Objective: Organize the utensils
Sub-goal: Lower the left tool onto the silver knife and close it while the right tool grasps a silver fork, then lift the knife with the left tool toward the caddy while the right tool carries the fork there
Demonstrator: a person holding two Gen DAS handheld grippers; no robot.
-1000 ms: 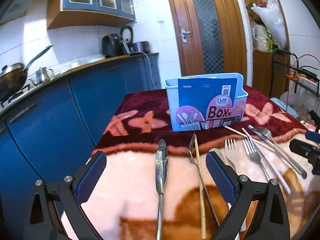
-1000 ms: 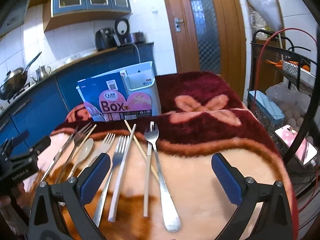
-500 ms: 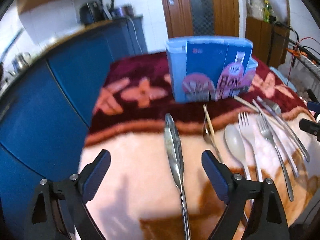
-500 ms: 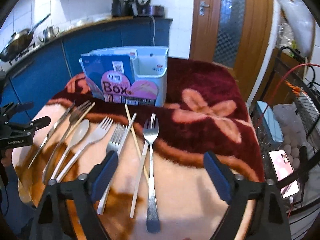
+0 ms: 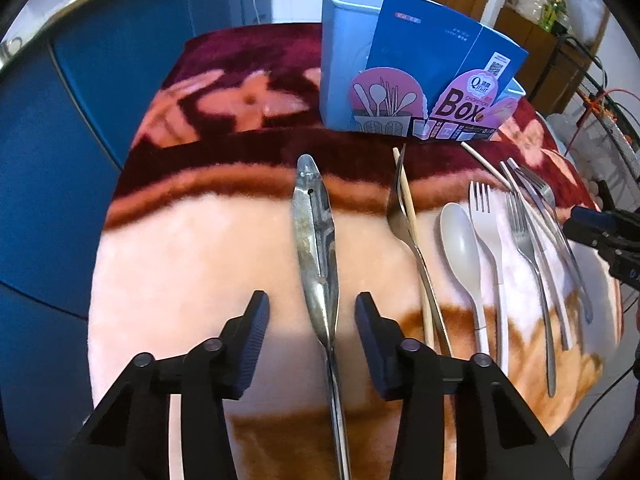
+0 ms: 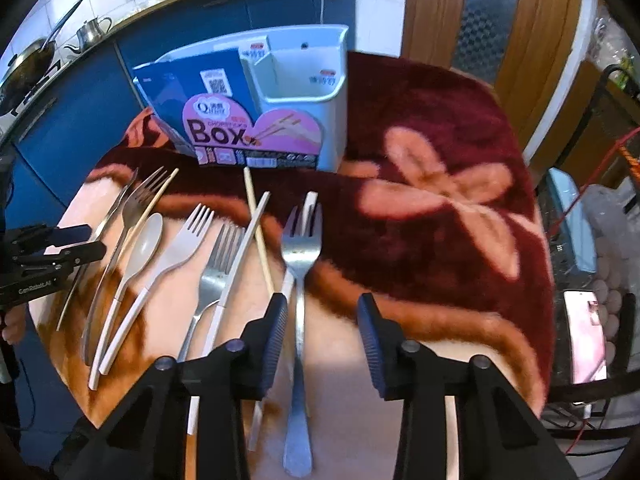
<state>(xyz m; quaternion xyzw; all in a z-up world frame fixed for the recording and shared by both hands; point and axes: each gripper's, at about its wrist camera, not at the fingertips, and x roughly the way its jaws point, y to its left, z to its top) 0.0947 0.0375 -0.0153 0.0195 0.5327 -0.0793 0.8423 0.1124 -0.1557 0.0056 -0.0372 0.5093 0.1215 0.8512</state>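
Steel forks point(image 6: 299, 240), three, plastic spoon point(image 6: 145, 240), one

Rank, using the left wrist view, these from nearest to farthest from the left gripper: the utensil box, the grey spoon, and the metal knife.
1. Metal knife: lies between the open fingers of the left gripper, straight ahead.
2. Grey spoon: to the right, past the fork and chopstick.
3. Utensil box: farthest, at the blanket's back, ahead and slightly right.
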